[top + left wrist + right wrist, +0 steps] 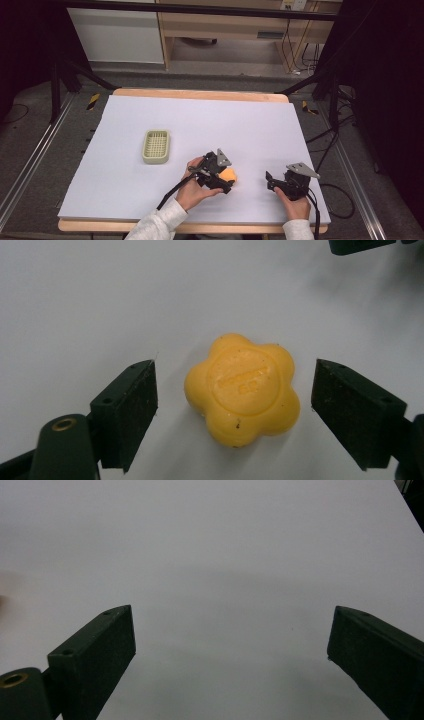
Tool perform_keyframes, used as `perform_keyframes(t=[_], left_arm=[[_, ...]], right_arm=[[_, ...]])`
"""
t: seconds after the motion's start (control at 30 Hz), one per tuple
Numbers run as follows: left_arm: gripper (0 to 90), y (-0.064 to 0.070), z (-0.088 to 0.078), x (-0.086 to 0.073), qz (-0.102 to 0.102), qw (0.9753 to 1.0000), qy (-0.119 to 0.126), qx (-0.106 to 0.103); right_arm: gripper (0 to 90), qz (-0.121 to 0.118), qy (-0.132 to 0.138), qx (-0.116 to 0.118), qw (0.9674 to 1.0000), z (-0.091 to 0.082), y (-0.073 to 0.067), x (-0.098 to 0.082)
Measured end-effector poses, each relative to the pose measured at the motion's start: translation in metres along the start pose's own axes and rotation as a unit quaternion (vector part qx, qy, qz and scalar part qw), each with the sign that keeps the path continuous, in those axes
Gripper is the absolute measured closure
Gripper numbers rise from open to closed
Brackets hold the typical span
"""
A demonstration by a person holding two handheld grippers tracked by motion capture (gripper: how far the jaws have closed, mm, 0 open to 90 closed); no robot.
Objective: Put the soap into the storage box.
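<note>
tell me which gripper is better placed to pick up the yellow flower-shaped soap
Left. The left gripper already has its open jaws either side of the yellow flower-shaped soap, not yet touching it. The right gripper is open over bare white table cover, off to the side.

So the big pale lilac-white sheet is covering nearly the whole light wooden tabletop, with just a strip of wood peeking out along the far edge. The table is sitting on a grey carpeted floor, and a long metal rail is running along the floor on each side. Two little yellow-and-black striped tape pieces are lying near the far corners. Further back, a light wooden desk unit is standing beside a white panel, and black cables are dangling down at its right end. A black horizontal bar is crossing the top.
</note>
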State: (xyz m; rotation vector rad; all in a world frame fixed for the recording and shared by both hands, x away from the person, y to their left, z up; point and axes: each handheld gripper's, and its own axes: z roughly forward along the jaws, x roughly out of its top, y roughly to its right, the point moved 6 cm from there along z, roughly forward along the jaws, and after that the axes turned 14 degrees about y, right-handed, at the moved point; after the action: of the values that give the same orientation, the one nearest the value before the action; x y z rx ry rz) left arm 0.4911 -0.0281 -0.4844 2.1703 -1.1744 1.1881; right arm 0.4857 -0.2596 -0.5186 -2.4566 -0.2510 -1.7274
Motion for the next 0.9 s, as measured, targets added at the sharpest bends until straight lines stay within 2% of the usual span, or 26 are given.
perform_keyframes(t=[0.53,0.57,0.9], left_arm=[[18.2,0.001,0.018,-0.009,0.013,0.9993,-0.035,-0.001],[18.3,0.002,0.019,-0.010,0.009,0.9994,-0.032,0.000],[21.0,0.002,0.027,-0.015,0.008,0.9988,-0.047,-0.003]], right_arm=[[5.7,0.000,-0.001,0.001,1.0000,0.000,0.000,0.000],[5.6,0.000,-0.002,0.002,1.0000,0.000,0.000,0.000],[5.7,-0.001,-0.002,0.002,1.0000,0.000,0.000,0.000]])
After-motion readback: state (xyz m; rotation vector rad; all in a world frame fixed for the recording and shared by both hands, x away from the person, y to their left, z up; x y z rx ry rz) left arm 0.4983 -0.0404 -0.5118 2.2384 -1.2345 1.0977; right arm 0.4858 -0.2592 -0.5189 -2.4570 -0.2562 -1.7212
